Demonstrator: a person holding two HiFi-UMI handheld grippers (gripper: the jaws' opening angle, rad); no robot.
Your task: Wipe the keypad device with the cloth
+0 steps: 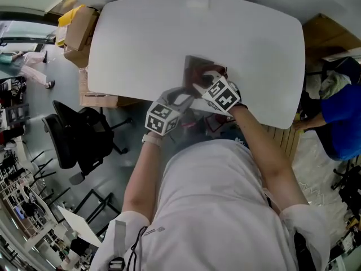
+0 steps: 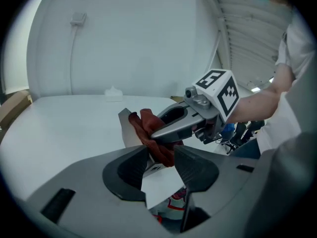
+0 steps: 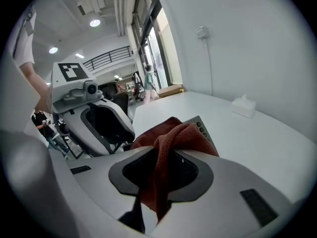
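The grey keypad device [image 1: 193, 64] lies near the front edge of the white table [image 1: 141, 44]. A dark red cloth [image 1: 201, 74] is bunched on top of it. My right gripper [image 1: 203, 83] is shut on the cloth, and in the right gripper view the fabric [image 3: 173, 135] hangs pinched between the jaws [image 3: 161, 170] with the device's button row [image 3: 204, 128] just beyond. My left gripper [image 1: 183, 97] stands open just left of the right one. In the left gripper view its wide jaws [image 2: 161, 162] flank the device's near edge [image 2: 126, 130] and the cloth [image 2: 146, 128] without pressing on them.
A small white tissue box [image 3: 243, 105] sits farther back on the table. Left of the table are a black office chair [image 1: 73, 134] and cardboard boxes [image 1: 79, 27]. A person in blue [image 1: 338, 117] crouches at the right, beyond the table's corner.
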